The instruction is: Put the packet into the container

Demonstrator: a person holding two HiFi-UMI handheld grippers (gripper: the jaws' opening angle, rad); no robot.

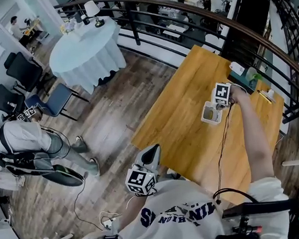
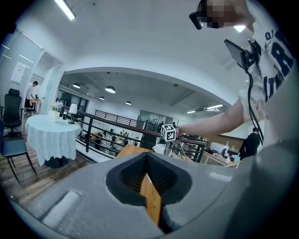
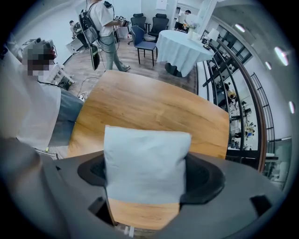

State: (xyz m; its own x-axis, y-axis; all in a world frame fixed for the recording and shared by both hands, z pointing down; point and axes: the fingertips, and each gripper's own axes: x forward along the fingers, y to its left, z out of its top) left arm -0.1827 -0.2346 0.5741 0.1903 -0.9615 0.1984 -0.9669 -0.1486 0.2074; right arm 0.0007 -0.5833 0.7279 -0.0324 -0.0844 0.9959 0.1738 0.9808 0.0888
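The right claw is clenched on the packet, a pale, pillow-like pouch. It stands upright between the two jaws, with a pad pressing on each side. Its upper half rises above them against the wood of the tabletop.

In the head view the person's right arm stretches out over the tabletop. That claw points down right above the container, a small white open tub. The tub stands toward the far right part of the wood. From this view the packet itself is hidden under the marker cube and the claw body, so I cannot tell whether it already touches the tub.

The left claw is clenched on nothing. Its jaw tips meet, and only a thin strip of wood shows between them. It sits close to the person's body at the near edge of the tabletop, well apart from the container.

A few small items lie at the far end of the wood. To the left, on the floor, stands a round table draped in white cloth. Another person is near the left edge.
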